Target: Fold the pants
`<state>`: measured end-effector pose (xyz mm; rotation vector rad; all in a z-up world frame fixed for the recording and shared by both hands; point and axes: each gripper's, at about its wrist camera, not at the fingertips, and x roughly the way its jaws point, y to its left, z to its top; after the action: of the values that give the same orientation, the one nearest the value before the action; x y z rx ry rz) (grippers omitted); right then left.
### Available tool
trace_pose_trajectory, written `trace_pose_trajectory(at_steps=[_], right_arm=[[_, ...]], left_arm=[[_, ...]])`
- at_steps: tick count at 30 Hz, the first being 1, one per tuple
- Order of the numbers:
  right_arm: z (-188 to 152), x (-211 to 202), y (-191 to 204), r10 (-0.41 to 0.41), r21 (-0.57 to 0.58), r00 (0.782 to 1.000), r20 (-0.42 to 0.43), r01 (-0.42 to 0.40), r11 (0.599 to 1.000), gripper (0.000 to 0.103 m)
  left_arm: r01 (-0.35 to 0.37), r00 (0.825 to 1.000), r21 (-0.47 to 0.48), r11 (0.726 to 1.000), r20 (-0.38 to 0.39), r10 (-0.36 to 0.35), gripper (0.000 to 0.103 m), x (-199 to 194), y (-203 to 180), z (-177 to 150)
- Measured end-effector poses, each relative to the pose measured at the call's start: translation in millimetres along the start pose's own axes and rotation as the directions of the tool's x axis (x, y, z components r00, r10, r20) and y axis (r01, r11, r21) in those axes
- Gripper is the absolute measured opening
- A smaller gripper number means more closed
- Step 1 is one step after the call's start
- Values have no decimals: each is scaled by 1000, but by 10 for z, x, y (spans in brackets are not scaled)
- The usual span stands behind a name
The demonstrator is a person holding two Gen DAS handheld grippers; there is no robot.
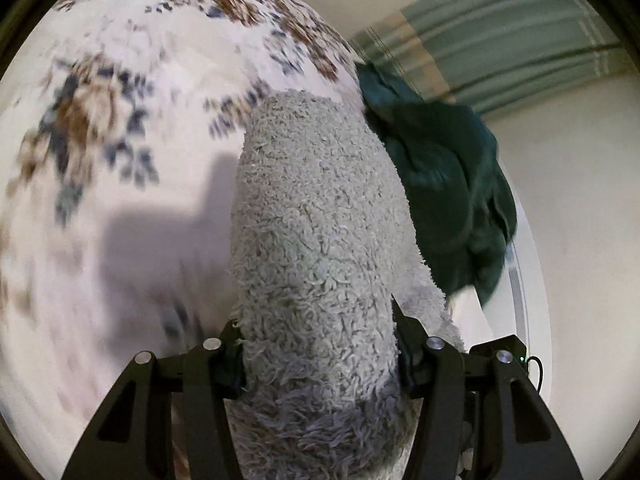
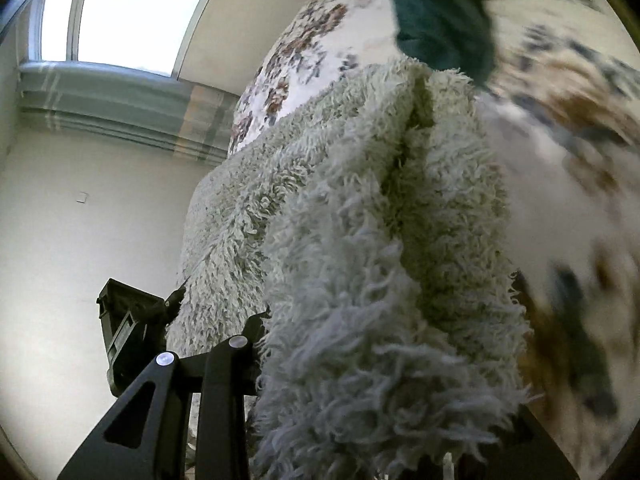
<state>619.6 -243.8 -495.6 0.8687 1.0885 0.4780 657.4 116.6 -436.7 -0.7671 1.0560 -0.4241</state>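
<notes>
The pants (image 1: 316, 220) are a thick, fluffy grey-white fleece garment, lifted off a floral bedspread (image 1: 100, 120). My left gripper (image 1: 320, 354) is shut on a fat bundle of the fleece, which bulges up between its black fingers (image 1: 234, 364). In the right wrist view the same pants (image 2: 380, 220) hang in shaggy folds, and my right gripper (image 2: 384, 360) is shut on them. Its left finger (image 2: 244, 344) shows; the fleece hides the right one. The left gripper's body (image 2: 128, 328) appears at the fleece's left edge.
A dark green garment (image 1: 440, 184) lies crumpled on the bedspread just beyond the pants, also seen as the green garment (image 2: 440, 20) at the top. A striped green curtain (image 1: 500, 28), a window (image 2: 120, 20) and a bare pale wall (image 2: 80, 220) stand behind.
</notes>
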Motion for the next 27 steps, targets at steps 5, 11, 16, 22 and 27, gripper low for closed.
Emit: trace_pose_trajectory(at_steps=[5, 11, 16, 22, 27], right_arm=[[581, 877, 100, -35, -72, 999, -6, 35, 997, 34], [691, 1517, -126, -247, -85, 962, -119, 238, 968, 68], [382, 1326, -174, -374, -123, 921, -111, 361, 924, 83], [270, 1175, -255, -458, -73, 882, -109, 452, 889, 83], [142, 865, 309, -615, -191, 788, 41, 610, 769, 103]], left_arm=[[-66, 998, 13, 998, -8, 66, 56, 374, 560, 759], [-287, 955, 7, 958, -78, 287, 81, 625, 1109, 954], [-322, 944, 48, 945, -58, 325, 84, 399, 1027, 614], [-448, 894, 68, 891, 7, 449, 84, 70, 804, 330], [-603, 796, 155, 782, 70, 601, 95, -155, 311, 39]])
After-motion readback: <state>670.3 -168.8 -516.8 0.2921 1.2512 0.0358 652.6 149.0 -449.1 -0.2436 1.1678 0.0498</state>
